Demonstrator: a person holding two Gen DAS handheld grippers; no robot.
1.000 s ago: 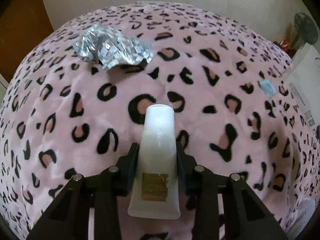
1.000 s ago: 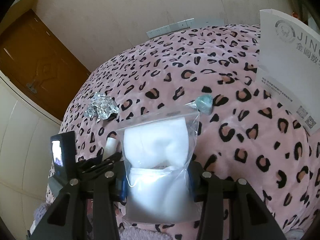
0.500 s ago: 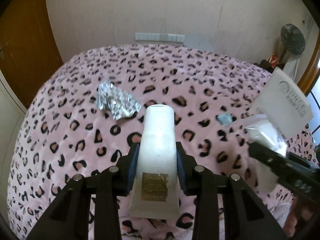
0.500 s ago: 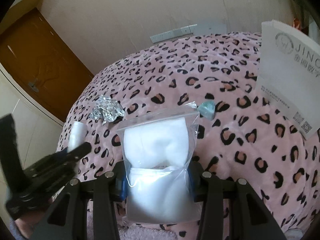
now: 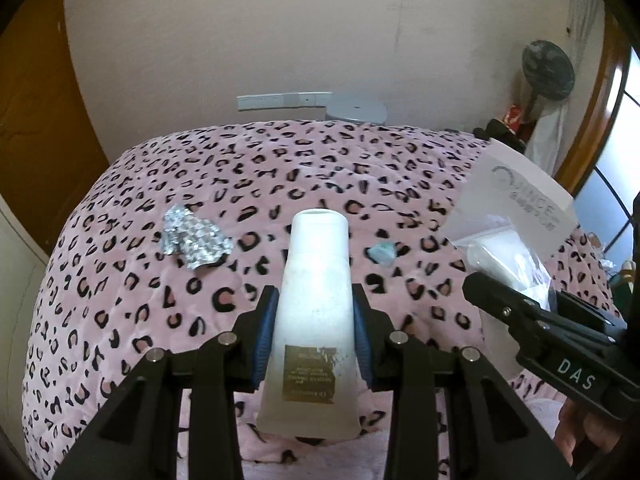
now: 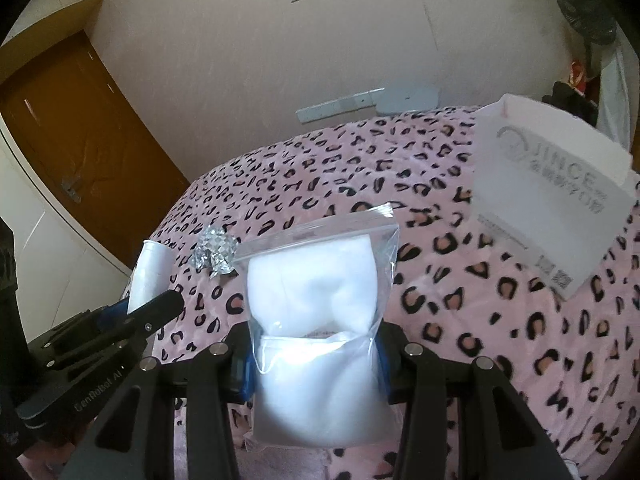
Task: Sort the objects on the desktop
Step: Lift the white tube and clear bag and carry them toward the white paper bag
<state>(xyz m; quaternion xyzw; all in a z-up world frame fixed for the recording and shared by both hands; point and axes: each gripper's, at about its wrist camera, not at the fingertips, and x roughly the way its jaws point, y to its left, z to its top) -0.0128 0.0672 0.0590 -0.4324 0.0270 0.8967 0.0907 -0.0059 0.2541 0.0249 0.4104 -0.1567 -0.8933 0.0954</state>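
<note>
Right wrist view: the right gripper (image 6: 316, 360), clamping the zip bag (image 6: 320, 320), stood nearer the white box (image 6: 548, 196) ahead-right; the left gripper (image 5: 314, 336) pinched the tube (image 5: 314, 320), cap-end forward.

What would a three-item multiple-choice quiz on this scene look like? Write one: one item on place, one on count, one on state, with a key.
1. Where does the crumpled foil lie?
A. on the leopard-print blanket
B. inside the white box
C. in a gripper

2. How many loose items lie on the blanket, the box aside?
A. none
B. two
C. five

3. What is the left hand-held gripper doing?
A. open and empty
B. shut on the white tube
C. shut on the bag

Key: 1 A, the foil rests on the fabric. 2 B, the foil and a small teal object. 3 B, its pads press the tube's sides; the right hand-held gripper has the clear bag.
</note>
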